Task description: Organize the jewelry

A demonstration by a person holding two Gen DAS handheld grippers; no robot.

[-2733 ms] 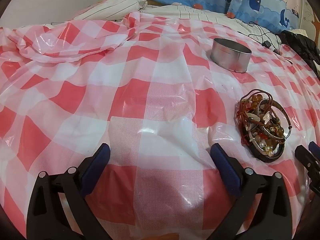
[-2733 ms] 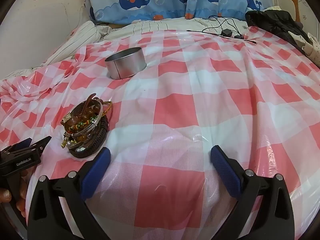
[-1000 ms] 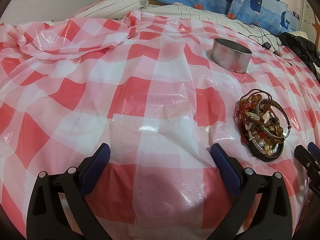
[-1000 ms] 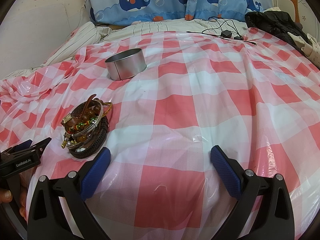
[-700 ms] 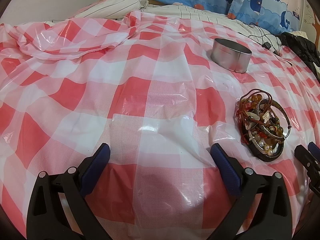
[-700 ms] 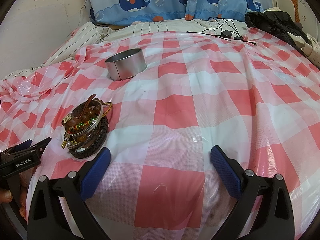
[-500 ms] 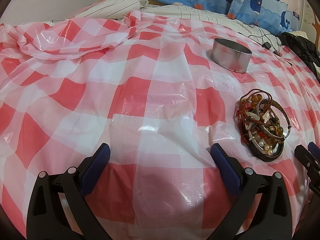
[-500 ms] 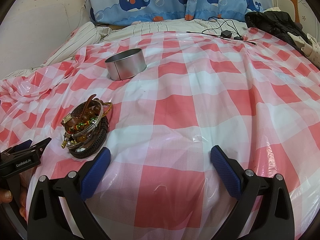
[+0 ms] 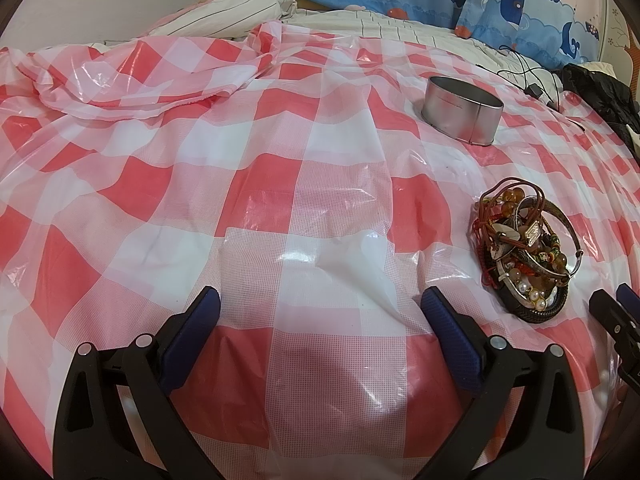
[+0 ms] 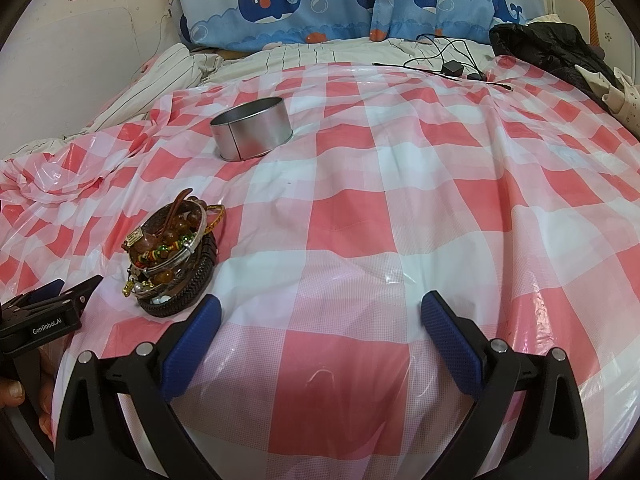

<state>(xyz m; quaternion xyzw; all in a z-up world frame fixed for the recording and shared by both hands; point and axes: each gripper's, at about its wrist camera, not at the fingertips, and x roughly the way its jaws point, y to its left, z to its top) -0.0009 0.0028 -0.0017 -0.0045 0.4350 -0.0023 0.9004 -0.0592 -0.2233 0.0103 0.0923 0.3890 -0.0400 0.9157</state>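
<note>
A pile of bracelets and beads (image 9: 526, 250) lies on the red-and-white checked plastic sheet (image 9: 280, 184); in the right wrist view the pile (image 10: 174, 258) is at the left. A round silver tin (image 9: 462, 110), open on top, stands farther back, and it also shows in the right wrist view (image 10: 252, 128). My left gripper (image 9: 320, 314) is open and empty, to the left of the pile. My right gripper (image 10: 320, 314) is open and empty, to the right of the pile.
Whale-print pillows (image 10: 320, 0) and striped bedding (image 9: 224, 12) lie at the far end. A black cable with a charger (image 10: 452, 66) and a black garment (image 10: 552, 48) lie at the far right. The sheet is bunched up at the far left (image 9: 120, 76).
</note>
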